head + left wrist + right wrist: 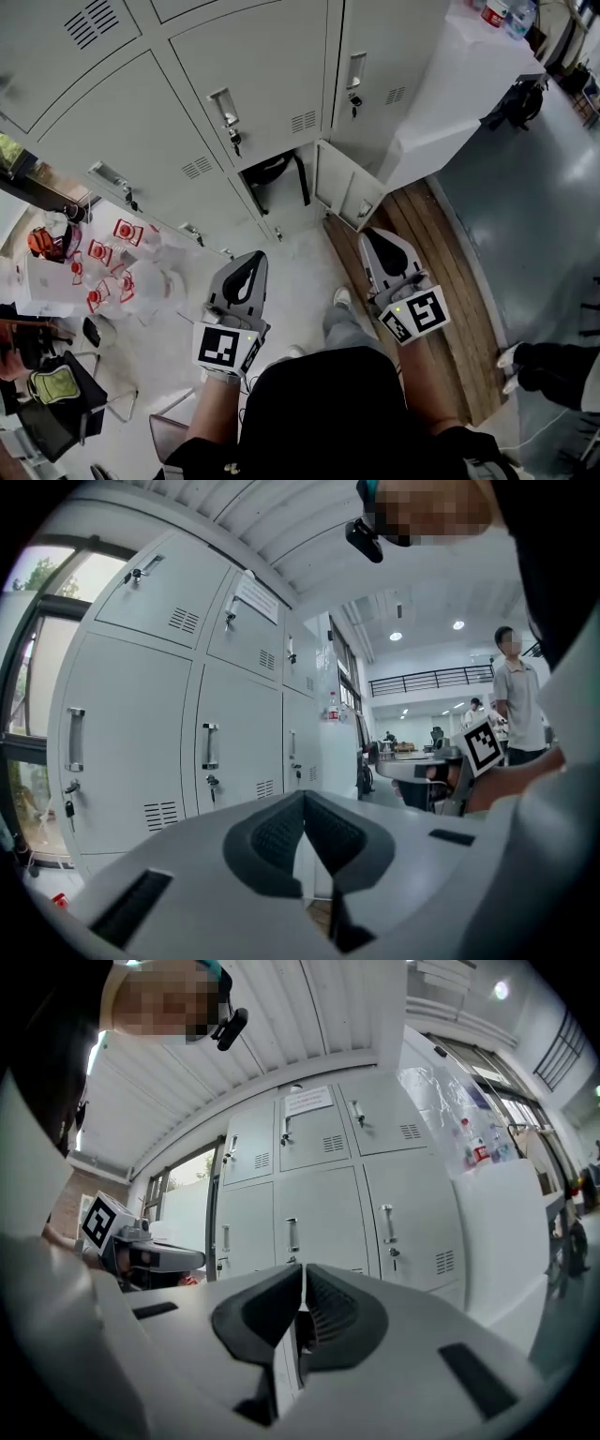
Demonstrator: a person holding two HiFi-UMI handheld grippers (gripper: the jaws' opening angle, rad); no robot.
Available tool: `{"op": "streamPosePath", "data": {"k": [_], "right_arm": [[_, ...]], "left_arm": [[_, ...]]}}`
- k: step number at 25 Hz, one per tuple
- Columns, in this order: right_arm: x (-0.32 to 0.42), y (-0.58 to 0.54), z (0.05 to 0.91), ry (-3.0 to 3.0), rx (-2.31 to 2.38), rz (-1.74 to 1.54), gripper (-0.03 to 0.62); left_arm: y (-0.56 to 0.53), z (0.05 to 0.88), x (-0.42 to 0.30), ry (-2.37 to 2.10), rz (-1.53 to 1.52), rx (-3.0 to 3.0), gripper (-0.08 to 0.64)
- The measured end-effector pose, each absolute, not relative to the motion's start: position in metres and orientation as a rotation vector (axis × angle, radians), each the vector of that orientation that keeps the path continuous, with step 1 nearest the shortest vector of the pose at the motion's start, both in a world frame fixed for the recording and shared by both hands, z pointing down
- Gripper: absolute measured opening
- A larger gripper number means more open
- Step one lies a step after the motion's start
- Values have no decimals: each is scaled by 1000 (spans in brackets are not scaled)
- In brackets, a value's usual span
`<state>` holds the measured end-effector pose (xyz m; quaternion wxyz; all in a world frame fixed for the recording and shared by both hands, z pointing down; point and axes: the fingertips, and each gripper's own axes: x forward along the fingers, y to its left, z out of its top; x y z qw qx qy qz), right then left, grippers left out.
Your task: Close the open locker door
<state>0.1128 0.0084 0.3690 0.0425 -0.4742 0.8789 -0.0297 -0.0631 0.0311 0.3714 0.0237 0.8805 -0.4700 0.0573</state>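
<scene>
Two hand-held grippers point at a bank of grey lockers (253, 75), seen from above in the head view. The left gripper (253, 256) has its jaws pressed together with nothing between them; its own view shows the dark pads meeting at their tips (304, 794). The right gripper (371, 233) is likewise closed and empty, its pads meeting in its own view (304, 1267). Each gripper carries a cube with black and white square markers, the left cube (225, 347) and the right cube (417, 314).

The open locker door (345, 192) is in the bottom row of the bank, near its right end. It swings out towards the person, hinged on its right side, and stands just beyond the tip of the right gripper, apart from it. A dark bag (272, 171) lies inside the open compartment. The other locker doors in view are closed.

A strip of wooden flooring (441, 272) runs along the floor under the right gripper. The person's shoe (342, 297) shows between the two grippers.
</scene>
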Motion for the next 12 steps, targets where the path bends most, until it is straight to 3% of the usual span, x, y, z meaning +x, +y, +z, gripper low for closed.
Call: {"op": "streamPosePath", "data": {"k": [12], "right_arm": [[186, -129, 411, 2844, -1309, -239, 34]], "left_arm": [[-61, 389, -8, -1616, 304, 2570, 21]]}}
